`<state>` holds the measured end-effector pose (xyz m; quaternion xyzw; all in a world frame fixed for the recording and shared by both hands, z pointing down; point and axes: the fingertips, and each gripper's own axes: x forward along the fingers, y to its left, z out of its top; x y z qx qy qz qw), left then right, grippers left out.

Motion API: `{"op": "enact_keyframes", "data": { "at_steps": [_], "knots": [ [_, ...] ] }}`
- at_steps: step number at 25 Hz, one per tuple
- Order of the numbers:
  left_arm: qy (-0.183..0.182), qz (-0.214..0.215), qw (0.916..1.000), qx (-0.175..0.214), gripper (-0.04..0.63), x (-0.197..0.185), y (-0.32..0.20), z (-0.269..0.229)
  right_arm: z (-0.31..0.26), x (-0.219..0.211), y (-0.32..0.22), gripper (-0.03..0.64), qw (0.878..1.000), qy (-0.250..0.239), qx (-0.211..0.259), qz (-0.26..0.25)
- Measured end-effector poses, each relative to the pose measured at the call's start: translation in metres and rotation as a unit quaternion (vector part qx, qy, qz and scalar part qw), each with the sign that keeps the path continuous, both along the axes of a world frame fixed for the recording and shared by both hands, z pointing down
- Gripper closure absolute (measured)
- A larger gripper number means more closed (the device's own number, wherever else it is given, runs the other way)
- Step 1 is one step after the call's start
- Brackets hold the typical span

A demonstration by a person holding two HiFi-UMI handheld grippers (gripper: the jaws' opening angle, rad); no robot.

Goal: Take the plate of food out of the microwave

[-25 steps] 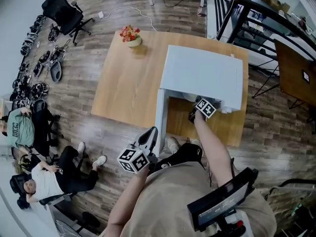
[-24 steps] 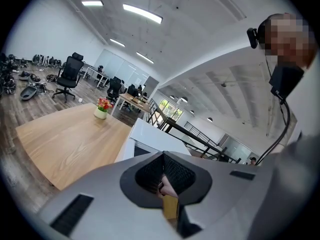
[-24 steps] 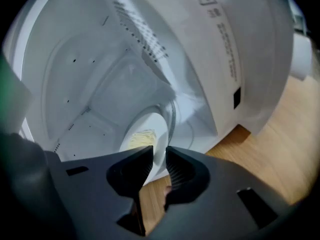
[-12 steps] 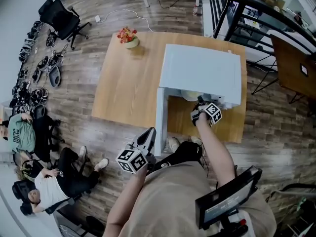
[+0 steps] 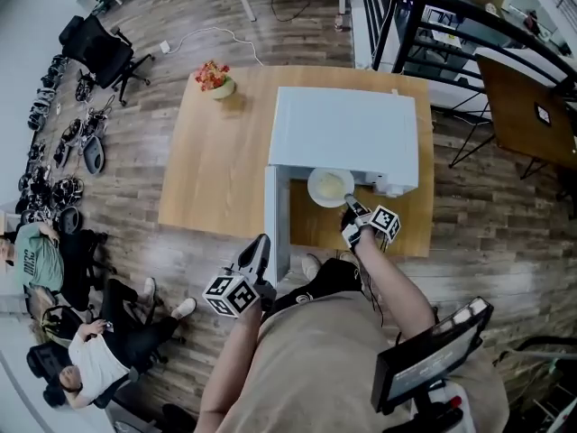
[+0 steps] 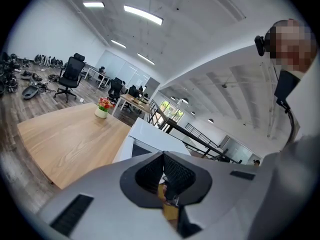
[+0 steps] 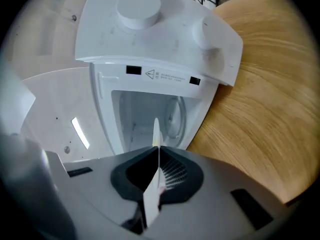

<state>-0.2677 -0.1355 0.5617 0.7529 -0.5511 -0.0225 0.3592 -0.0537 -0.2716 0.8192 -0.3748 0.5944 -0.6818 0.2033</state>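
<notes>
Right tool (image 5: 348, 209) clamped on rim of round white plate of pale food (image 5: 330, 188), plate just outside the boxy white microwave's (image 5: 347, 133) open front, above light wooden tabletop (image 5: 216, 170), left tool (image 5: 256, 253) closed on nothing, held apart.

Bright, even light fills the room, and the microwave (image 5: 343, 138) top looks pale, nearly washed out. Left of it, the table (image 5: 221, 170) carries only a soft shadow beside the flowers (image 5: 213, 75). Above it in the left gripper view, ceiling strips (image 6: 142, 14) glare white. The floor (image 5: 135, 206) planks bow away from the microwave, and both gripper views end in a dark round rim. Its door (image 7: 55, 109) mirrors a bright bar. The plate (image 7: 150, 199) edge before it is soft, and the grain to its right is smeared.
</notes>
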Motion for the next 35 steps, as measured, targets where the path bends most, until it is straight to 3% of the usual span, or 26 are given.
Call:
{"op": "enact_keyframes", "data": {
  "at_steps": [5,14,23,35],
  "knots": [
    [0.01,-0.022,0.9997,0.0,0.589,0.025,-0.001,-0.006,-0.034,0.025,0.036,0.601,0.997,0.005,0.001,-0.08],
    [0.015,-0.035,0.9992,0.01,0.589,0.082,0.007,-0.01,-0.11,0.077,0.064,0.601,0.987,0.012,0.04,-0.157],
    [0.029,-0.075,0.9962,0.033,0.589,0.102,0.027,-0.015,-0.185,0.098,0.072,0.601,0.977,-0.016,0.099,-0.19],
    [0.034,-0.085,0.9943,0.056,0.589,0.104,0.022,-0.027,-0.254,0.104,0.065,0.601,0.975,-0.025,0.119,-0.188]
  ]
}}
